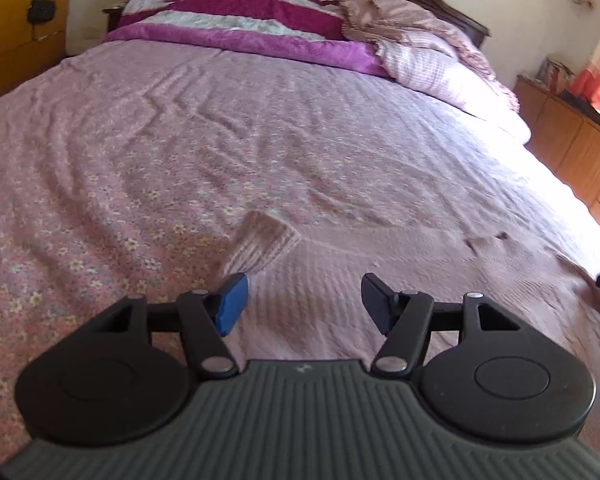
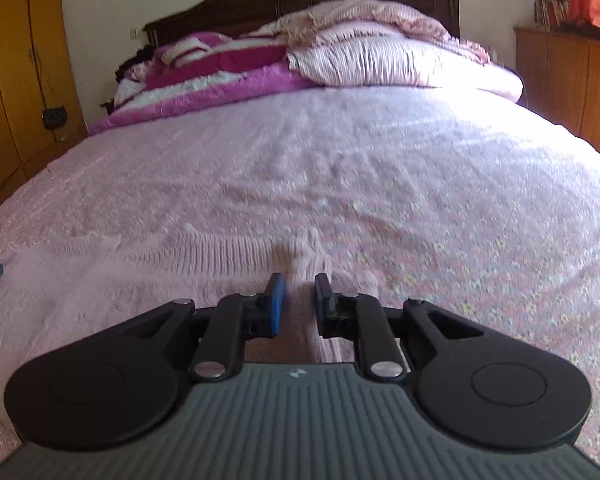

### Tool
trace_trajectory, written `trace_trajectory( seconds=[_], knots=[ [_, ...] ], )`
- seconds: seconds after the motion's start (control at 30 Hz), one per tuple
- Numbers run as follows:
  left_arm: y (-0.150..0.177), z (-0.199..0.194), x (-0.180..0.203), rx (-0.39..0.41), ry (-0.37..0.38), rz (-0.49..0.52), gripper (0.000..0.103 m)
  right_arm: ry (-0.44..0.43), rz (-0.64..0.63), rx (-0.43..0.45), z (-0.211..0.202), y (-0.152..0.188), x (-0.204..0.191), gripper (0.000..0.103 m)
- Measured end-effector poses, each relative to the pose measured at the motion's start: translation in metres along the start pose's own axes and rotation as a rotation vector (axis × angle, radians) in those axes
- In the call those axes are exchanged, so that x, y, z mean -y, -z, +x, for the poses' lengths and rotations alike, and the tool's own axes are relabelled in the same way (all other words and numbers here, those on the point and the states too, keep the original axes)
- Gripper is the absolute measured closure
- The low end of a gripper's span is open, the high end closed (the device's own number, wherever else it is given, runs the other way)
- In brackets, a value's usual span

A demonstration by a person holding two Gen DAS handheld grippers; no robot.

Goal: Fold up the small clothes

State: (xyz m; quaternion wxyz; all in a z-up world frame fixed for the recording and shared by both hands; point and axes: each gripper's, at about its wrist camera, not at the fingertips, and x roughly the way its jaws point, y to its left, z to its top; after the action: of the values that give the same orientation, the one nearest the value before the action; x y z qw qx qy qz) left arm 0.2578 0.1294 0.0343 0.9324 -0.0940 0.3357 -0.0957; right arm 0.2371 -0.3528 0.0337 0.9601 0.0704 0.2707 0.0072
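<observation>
My left gripper [image 1: 304, 300] stands wide apart, holding nothing, over the pink knit garment [image 1: 300, 292], whose ribbed cuff [image 1: 260, 246] lies just ahead. My right gripper [image 2: 300, 300] is narrowed around a raised fold [image 2: 306, 276], though I cannot tell whether it pinches. Bedspread [image 2: 380, 168] ahead lies bare to the upper frame.

Left hand-held gripper [image 1: 304, 300] agape, right hand-held gripper [image 2: 300, 300] narrowed

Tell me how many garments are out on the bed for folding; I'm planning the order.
1: a pink knit garment lying on the bedspread ahead of both grippers. More may hide in the bedding near the headboard.
</observation>
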Motion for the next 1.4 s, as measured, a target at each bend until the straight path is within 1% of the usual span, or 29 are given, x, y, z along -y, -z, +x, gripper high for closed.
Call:
trace_trajectory(
  seconds=[0.03, 0.1, 0.17, 0.2, 0.23, 0.3, 0.33, 0.4, 0.43, 0.5, 0.53, 0.6, 0.63, 0.73, 0.83, 1.0, 1.23, 1.4],
  knots=[
    [-0.001, 0.002, -0.002, 0.004, -0.012, -0.006, 0.039, -0.013, 0.021, -0.006, 0.003, 0.0, 0.002, 0.078],
    [-0.002, 0.006, -0.006, 0.01, -0.029, -0.02, 0.039, -0.015, 0.057, -0.05, 0.018, 0.004, 0.008, 0.075],
    [-0.003, 0.009, -0.008, 0.001, -0.029, -0.034, 0.039, 0.031, 0.044, -0.109, 0.035, 0.011, 0.012, 0.072],
    [-0.003, 0.009, -0.007, -0.002, -0.033, -0.031, 0.039, 0.032, 0.041, -0.096, 0.039, 0.015, 0.015, 0.067],
    [-0.003, 0.008, -0.006, -0.002, -0.038, -0.023, 0.039, 0.032, 0.049, -0.092, 0.041, 0.017, 0.018, 0.06],
    [-0.002, 0.002, -0.001, -0.006, -0.043, -0.001, 0.038, 0.013, 0.109, -0.094, 0.037, 0.017, 0.025, 0.058],
    [-0.002, -0.002, 0.001, -0.009, -0.045, 0.01, 0.038, 0.003, 0.133, -0.095, 0.034, 0.016, 0.029, 0.055],
    [-0.001, -0.011, 0.006, -0.016, -0.051, 0.028, 0.038, -0.014, 0.15, -0.077, 0.023, 0.016, 0.032, 0.048],
    [0.001, -0.016, 0.008, -0.022, -0.056, 0.038, 0.038, -0.015, 0.15, -0.065, 0.016, 0.016, 0.033, 0.041],
    [0.005, -0.027, 0.01, -0.028, -0.066, 0.054, 0.037, -0.018, 0.164, -0.043, 0.002, 0.016, 0.036, 0.032],
    [0.007, -0.033, 0.012, -0.033, -0.073, 0.06, 0.031, -0.023, 0.178, -0.036, -0.005, 0.017, 0.039, 0.026],
    [0.011, -0.044, 0.015, -0.036, -0.102, 0.066, 0.024, -0.046, 0.241, -0.025, -0.018, 0.02, 0.047, 0.02],
    [0.014, -0.049, 0.016, -0.033, -0.113, 0.069, 0.024, -0.06, 0.271, -0.029, -0.024, 0.022, 0.052, 0.017],
    [0.022, -0.065, 0.021, -0.044, -0.128, 0.069, 0.024, -0.106, 0.342, -0.059, -0.037, 0.03, 0.063, 0.014],
    [0.032, -0.08, 0.023, -0.06, -0.139, 0.061, 0.023, -0.138, 0.395, -0.068, -0.048, 0.04, 0.068, 0.013],
    [0.047, -0.1, 0.027, -0.082, -0.163, 0.054, 0.023, -0.181, 0.47, -0.094, -0.056, 0.054, 0.074, 0.012],
    [0.063, -0.109, 0.027, -0.122, -0.19, 0.054, 0.023, -0.212, 0.506, -0.134, -0.053, 0.069, 0.072, 0.012],
    [0.067, -0.107, 0.026, -0.143, -0.214, 0.053, 0.023, -0.231, 0.509, -0.123, -0.049, 0.078, 0.072, 0.012]
  ],
)
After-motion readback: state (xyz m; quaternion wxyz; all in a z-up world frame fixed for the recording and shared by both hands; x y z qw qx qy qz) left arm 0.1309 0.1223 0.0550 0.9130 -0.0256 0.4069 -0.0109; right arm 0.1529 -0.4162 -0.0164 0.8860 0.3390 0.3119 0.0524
